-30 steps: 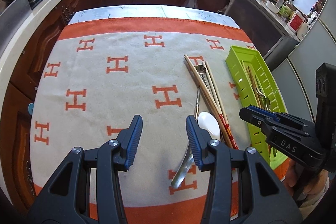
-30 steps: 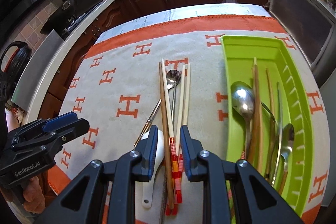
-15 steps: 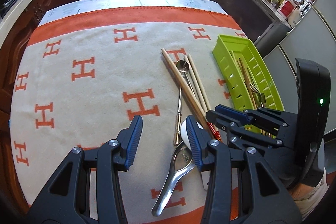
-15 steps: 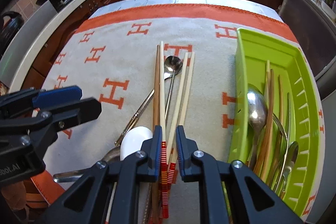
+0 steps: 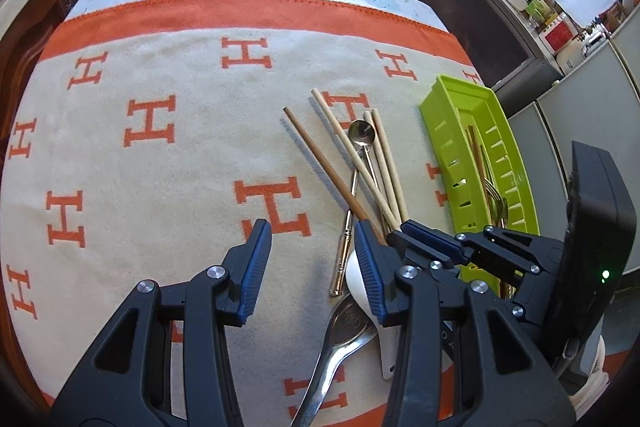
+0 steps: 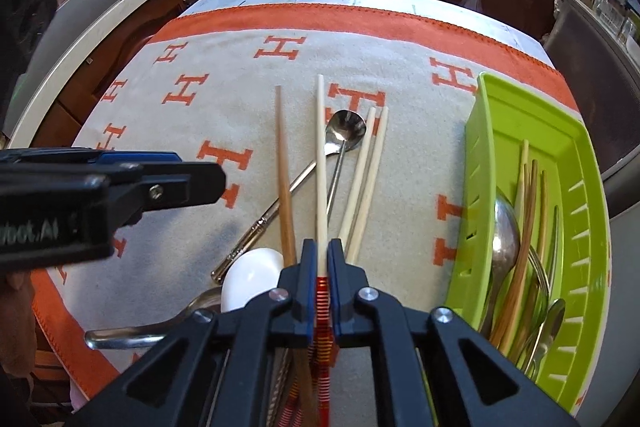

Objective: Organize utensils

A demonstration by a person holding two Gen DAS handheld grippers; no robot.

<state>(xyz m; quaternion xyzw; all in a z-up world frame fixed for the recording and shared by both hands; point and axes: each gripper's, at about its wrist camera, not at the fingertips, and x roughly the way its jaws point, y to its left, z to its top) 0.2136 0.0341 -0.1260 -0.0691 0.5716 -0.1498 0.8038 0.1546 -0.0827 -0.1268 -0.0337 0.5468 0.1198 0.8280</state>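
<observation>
On the cloth [image 5: 168, 163] in the left wrist view, a loose bundle lies ahead of the left gripper [image 5: 308, 263]: a brown chopstick [image 5: 324, 167], three pale chopsticks [image 5: 356, 163], and a small spoon [image 5: 360, 135] whose bowl shows between them. The left gripper's jaws stand part open with nothing between them; only cloth shows in the gap. Its right finger sits over a white spoon [image 5: 356, 279], and a large metal spoon [image 5: 340, 343] runs toward the near edge just below that. To the right, the right gripper [image 5: 400, 229] reaches in at the near ends of the chopsticks; from here I cannot tell how its jaws stand. Beyond it lies a green tray [image 5: 444, 143] holding cutlery, only part of which can be seen.

Over in the right wrist view, the right gripper [image 6: 320, 259] is clamped tight on one pale chopstick [image 6: 320, 155], pinching it just above its red-striped end. The brown chopstick [image 6: 286, 179] lies just left of it, and two more pale ones [image 6: 366, 179] fan off to the right. The small spoon [image 6: 344, 135] rests with its bowl between them, its handle crossing under the sticks. The white spoon [image 6: 252, 275] and the large metal spoon [image 6: 132, 337] lie at lower left. The left gripper [image 6: 216, 183] hangs at the left, above the cloth [image 6: 408, 147]. The tray [image 6: 484, 163] at right holds a spoon, forks and wooden chopsticks.
</observation>
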